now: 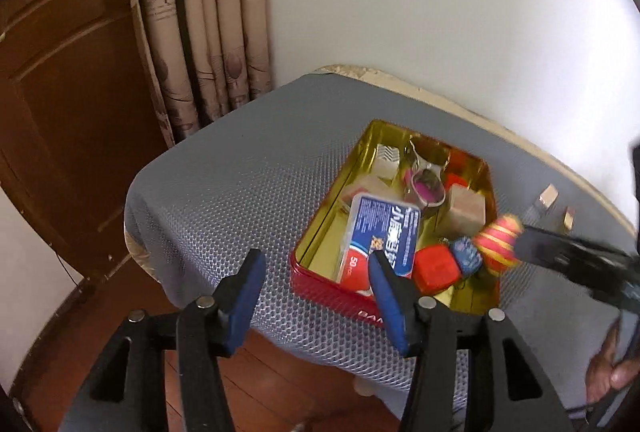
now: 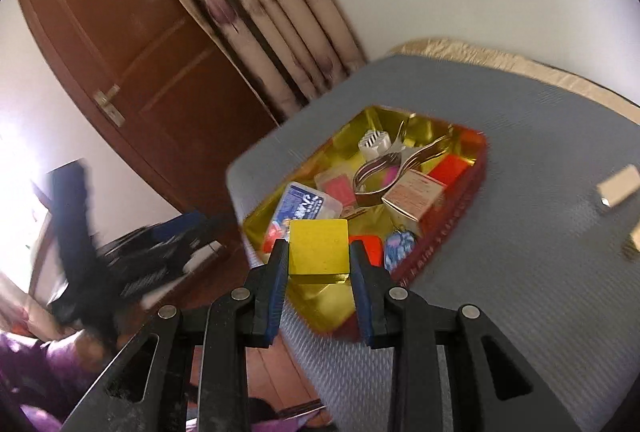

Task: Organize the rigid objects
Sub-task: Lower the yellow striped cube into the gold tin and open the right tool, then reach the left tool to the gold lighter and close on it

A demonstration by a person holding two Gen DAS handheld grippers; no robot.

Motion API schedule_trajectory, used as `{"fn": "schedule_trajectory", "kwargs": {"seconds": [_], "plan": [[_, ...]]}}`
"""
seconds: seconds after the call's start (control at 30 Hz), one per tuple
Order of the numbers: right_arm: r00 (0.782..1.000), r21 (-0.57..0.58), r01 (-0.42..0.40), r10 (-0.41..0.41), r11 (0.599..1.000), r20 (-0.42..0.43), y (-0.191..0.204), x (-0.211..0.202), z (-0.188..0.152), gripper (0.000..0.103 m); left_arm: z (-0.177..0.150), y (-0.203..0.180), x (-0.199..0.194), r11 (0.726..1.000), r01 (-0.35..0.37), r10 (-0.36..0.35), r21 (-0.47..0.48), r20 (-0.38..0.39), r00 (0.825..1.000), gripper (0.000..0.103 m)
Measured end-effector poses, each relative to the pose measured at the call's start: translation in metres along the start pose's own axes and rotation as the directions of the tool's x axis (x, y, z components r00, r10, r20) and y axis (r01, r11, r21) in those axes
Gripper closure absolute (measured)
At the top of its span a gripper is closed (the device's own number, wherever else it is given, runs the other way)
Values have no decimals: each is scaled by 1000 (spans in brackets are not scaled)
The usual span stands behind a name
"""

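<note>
tin (image 1: 316,264): crowded, small gap at near corner | mat (image 1: 240,184) left of tin: open

tin (image 1: 320,274): glossy metal, gold inside, red outside | table mat (image 1: 224,192): matt grey, dimpled texture | block (image 2: 318,247): smooth matt yellow | door (image 1: 60,92): varnished wood | curtain (image 1: 208,12): printed cloth with sheen

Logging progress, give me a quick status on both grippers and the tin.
Left gripper open, empty. Right gripper shut on yellow block, above tin. Tin crowded; two pieces on the mat.
</note>
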State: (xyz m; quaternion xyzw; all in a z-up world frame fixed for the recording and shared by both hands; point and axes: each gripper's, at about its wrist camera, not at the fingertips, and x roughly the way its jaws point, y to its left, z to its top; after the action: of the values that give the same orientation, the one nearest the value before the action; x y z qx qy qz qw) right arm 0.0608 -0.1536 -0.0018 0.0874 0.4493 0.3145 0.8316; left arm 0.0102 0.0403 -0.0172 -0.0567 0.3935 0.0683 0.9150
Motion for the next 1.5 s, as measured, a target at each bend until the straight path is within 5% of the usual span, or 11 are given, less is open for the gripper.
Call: {"fn": "schedule_trajectory", "kwargs": {"seconds": [0.33,0.4,0.47,0.57,0.63,0.77,0.93,0.97,1.13,1.23,1.5], "plan": [[994,10,100,-99,995,-47,-4,54,13,73,1,2,-8,999,32,-33,27,48,998,48],[995,35,98,-98,995,-27,-5,50,14,65,1,1,-7,999,30,-32,34,43,999,48],[994,81,99,-103,992,38,-9,31,15,40,1,1,-5,999,36,-37,37,31,999,48],[965,137,183,-205,973,166,-22,-19,0,39,1,2,-6,997,67,-68,30,25,997,48],[910,170,328,-359,929,206,-39,-54,-19,30,0,-1,-7,995,94,-95,46,25,995,48],[703,175,670,-693,721,163,-90,-115,-73,15,-5,-20,-7,977,174,-174,124,-6,985,48],[505,179,842,-860,509,67,-153,-169,-123,15,-16,-60,-15,931,273,-267,243,-58,962,48],[488,192,851,-871,490,59,-163,-177,-129,15,-18,-70,-17,918,299,-290,260,-74,954,48],[471,309,836,-882,453,20,-213,-205,-152,8,-5,-130,-22,870,360,-345,339,-104,933,48],[520,392,786,-854,478,-3,-231,-217,-160,8,18,-166,-7,852,392,-371,346,-129,920,48],[626,526,653,-779,545,31,-249,-237,-174,0,94,-272,85,738,562,-478,374,-298,826,48]]}}
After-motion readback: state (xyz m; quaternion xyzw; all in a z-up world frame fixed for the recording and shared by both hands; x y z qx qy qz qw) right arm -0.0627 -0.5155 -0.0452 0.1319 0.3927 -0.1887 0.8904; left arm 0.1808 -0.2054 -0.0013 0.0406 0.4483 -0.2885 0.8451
